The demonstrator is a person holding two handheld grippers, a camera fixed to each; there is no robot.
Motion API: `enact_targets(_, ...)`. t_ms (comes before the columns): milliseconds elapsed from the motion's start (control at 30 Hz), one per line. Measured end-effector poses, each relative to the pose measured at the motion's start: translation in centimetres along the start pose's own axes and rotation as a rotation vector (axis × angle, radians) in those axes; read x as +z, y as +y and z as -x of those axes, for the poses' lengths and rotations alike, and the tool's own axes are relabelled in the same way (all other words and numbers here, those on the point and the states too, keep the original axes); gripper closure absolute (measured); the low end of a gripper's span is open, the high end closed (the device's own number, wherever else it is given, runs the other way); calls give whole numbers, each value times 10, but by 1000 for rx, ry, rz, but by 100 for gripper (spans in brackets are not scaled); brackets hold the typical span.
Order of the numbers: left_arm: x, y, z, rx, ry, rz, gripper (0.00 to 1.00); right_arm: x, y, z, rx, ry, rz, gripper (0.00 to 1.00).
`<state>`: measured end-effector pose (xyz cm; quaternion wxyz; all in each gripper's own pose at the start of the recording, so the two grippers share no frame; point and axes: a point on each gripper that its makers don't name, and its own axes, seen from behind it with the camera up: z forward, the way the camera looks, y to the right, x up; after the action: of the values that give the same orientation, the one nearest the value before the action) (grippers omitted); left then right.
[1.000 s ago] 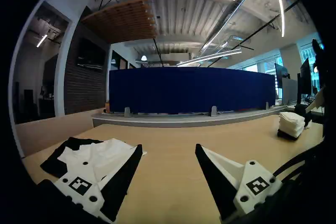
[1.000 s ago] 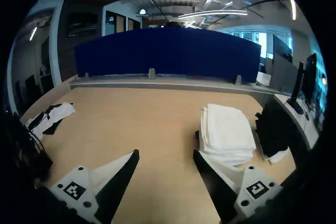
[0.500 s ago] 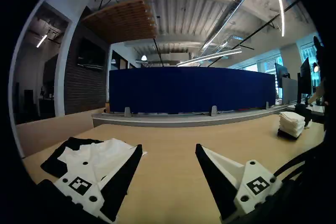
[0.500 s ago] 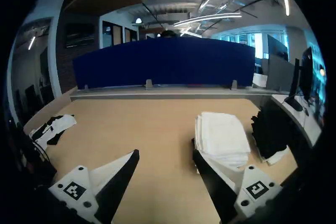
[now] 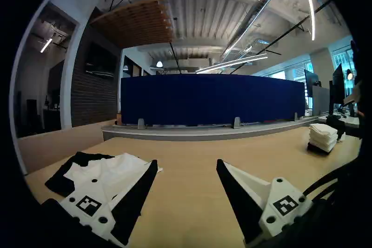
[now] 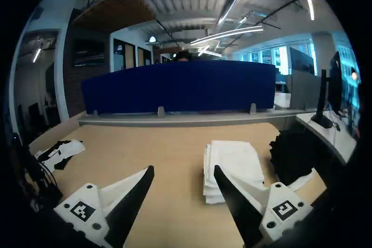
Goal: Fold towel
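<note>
Right gripper view: black cloth (image 6: 295, 155), perhaps, beside towels (image 6: 232, 157)

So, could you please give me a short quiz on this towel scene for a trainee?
1. True or false: the right gripper is shut on the stack of white towels.
2. The divider behind the table is: A red, B blue, C green.
3. In the right gripper view, what lies right of that stack?
Key: 1 false, its jaws stand open; 2 B; 3 a dark cloth pile.
</note>
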<state>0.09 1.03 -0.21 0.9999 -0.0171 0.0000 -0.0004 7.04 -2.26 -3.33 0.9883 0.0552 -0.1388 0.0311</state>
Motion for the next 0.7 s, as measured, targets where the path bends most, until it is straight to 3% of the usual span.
enact_targets(200, 0, 0, 0, 0, 0, 0, 6, 0, 19, -11, 29, 73, 24, 0)
enact_targets(467, 0, -1, 0, 0, 0, 0, 6, 9, 48, -12, 7, 150, 68, 0)
enact_targets(700, 0, 0, 0, 0, 0, 0, 6, 22, 56, -4, -1, 202, 79, 0)
